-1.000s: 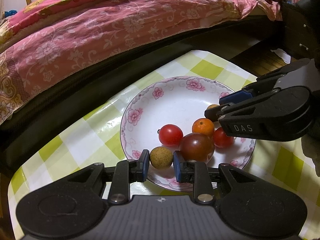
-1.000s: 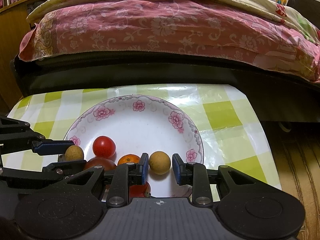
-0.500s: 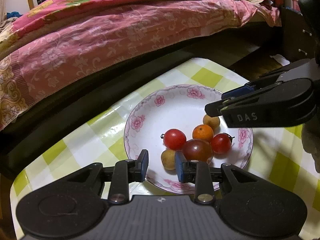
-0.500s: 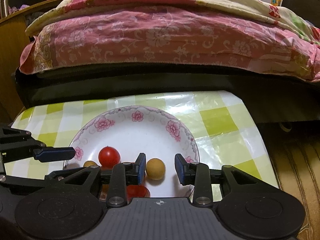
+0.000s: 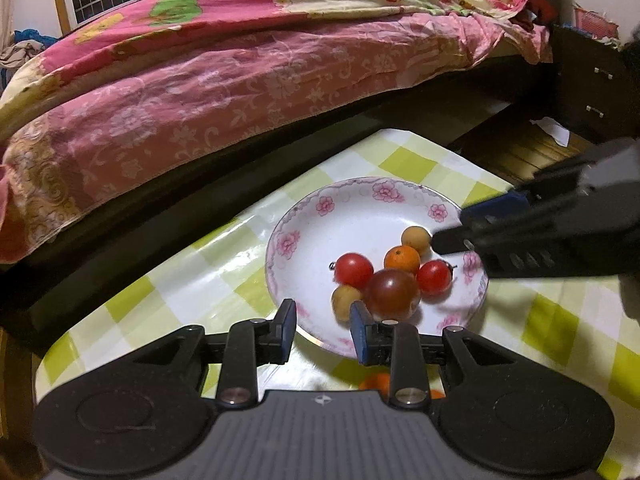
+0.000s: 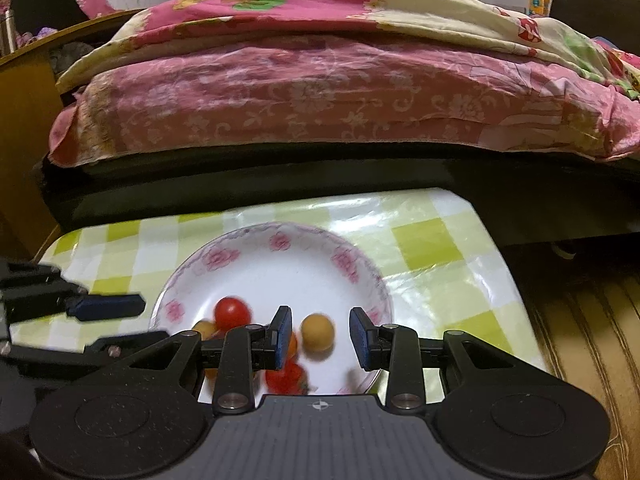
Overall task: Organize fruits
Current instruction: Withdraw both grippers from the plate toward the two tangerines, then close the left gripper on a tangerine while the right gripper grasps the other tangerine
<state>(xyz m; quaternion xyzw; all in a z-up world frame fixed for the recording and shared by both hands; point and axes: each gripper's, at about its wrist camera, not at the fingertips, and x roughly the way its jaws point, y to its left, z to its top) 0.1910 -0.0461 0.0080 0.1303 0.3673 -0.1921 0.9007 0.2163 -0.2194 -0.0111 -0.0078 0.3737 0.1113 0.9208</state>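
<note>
A white plate (image 5: 320, 206) with pink flowers holds two red tomatoes (image 5: 354, 270), a dark tomato (image 5: 394, 295), a small orange (image 5: 402, 258) and two tan longans (image 5: 346, 297). My left gripper (image 5: 323, 322) hovers open over the plate's near rim with nothing between its fingers. My right gripper (image 5: 460, 226) reaches in from the right, close to the far longan (image 5: 416, 239). In the right wrist view the plate (image 6: 280, 232) lies below, and the right gripper (image 6: 321, 323) stands open above a longan (image 6: 317, 332) that rests on the plate, untouched. The left gripper (image 6: 120, 322) shows at the left.
The plate sits on a table with a yellow-green checked cloth (image 5: 224, 280). Another orange fruit (image 5: 376, 384) peeks out under my left gripper. A bed with a pink quilt (image 5: 240, 80) runs along the table's far side. A wooden floor (image 6: 580, 320) lies to the right.
Both grippers opened and let go of a longan each; the two longans now lie on the plate. Both grippers have drawn back and up from the fruit.
</note>
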